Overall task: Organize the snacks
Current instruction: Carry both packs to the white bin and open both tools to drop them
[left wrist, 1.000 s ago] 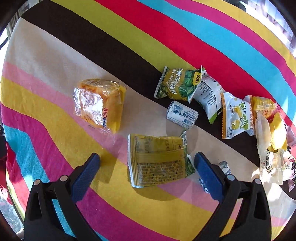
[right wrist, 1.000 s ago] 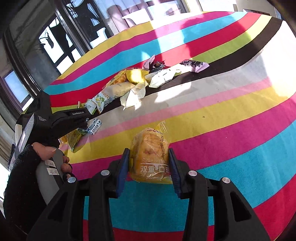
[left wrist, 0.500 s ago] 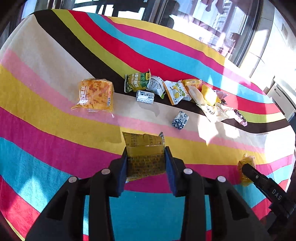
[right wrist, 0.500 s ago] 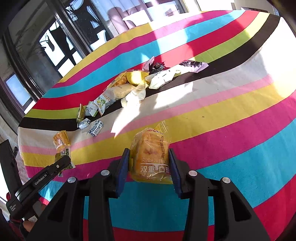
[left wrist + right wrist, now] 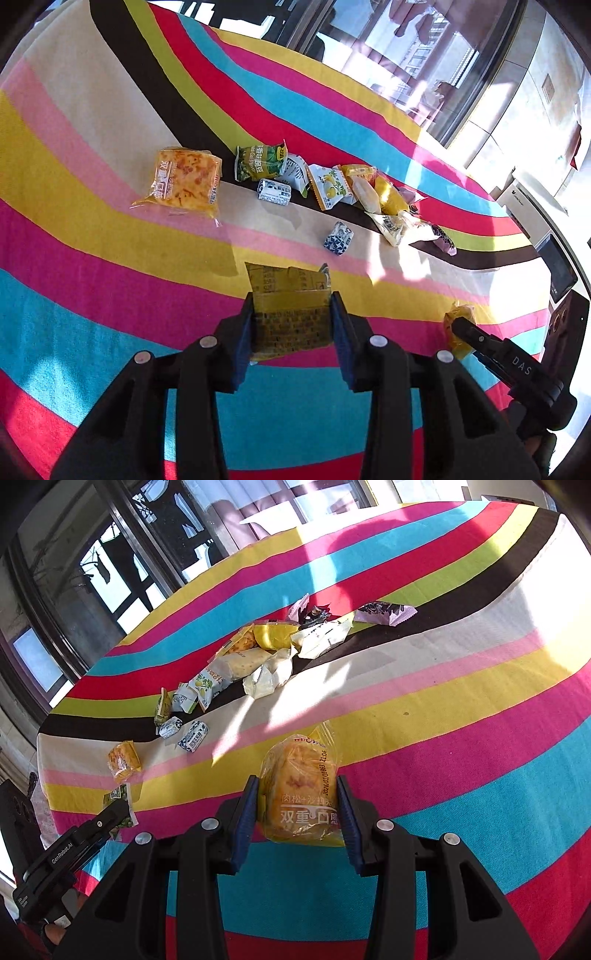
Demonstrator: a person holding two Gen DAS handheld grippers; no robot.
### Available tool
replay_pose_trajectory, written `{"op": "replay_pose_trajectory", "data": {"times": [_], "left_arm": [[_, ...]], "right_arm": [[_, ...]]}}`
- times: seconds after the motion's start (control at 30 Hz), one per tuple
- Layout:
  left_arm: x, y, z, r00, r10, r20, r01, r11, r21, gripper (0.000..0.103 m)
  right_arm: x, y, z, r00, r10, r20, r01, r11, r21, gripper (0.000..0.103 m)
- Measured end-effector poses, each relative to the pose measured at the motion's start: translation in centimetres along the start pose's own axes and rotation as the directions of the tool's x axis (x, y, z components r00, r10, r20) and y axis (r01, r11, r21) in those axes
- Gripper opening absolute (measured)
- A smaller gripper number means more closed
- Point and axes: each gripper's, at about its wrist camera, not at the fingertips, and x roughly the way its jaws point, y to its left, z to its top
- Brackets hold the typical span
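You're working over a table under a striped tablecloth (image 5: 110,295), with bands of cream, pink, yellow, magenta, turquoise, red, black and lime. On the cream and pink bands lies an orange bread packet (image 5: 183,181). Along the black stripe you have a row of small snacks: a green packet (image 5: 260,162), a white lemon-print sachet (image 5: 328,184), a yellow wrapper (image 5: 388,192) and a purple wrapper (image 5: 386,612) at the far end. Two blue-and-white candies (image 5: 274,191) (image 5: 338,238) sit just beside that row on the cream band.

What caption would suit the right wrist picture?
Right gripper holds a bagged yellow bun above a striped tablecloth scattered with snacks.
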Motion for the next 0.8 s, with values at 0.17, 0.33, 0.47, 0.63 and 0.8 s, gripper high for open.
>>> {"op": "replay_pose_trajectory", "data": {"times": [0.17, 0.33, 0.47, 0.63, 0.8], "left_arm": [[0.0, -0.2, 0.1, 1.000, -0.006, -0.004, 0.006, 1.000, 0.010, 0.040], [0.2, -0.2, 0.0, 1.000, -0.006, -0.017, 0.006, 1.000, 0.015, 0.040], [0.2, -0.2, 0.1, 1.000, -0.007, -0.023, 0.007, 1.000, 0.019, 0.040], [0.3, -0.5, 0.0, 1.000, -0.002, -0.031, 0.003, 0.999, 0.034, 0.040], [-0.7, -1.3, -0.7, 0.999, 0.046, -0.006, -0.046, 0.998, 0.051, 0.040]], "right_arm": [[-0.3, 0.0, 0.0, 1.000, 0.027, 0.004, -0.027, 1.000, -0.012, 0.041], [-1.4, 0.3, 0.0, 1.000, 0.009, 0.029, -0.008, 1.000, -0.019, 0.041], [-3.5, 0.5, -0.7, 0.999, 0.003, 0.052, -0.003, 1.000, -0.003, 0.041], [-6.1, 1.3, -2.7, 0.999, -0.003, 0.032, 0.005, 0.998, -0.058, 0.041], [-8.7, 0.8, -5.5, 1.000, 0.012, 0.016, -0.011, 0.999, -0.047, 0.041]]}}
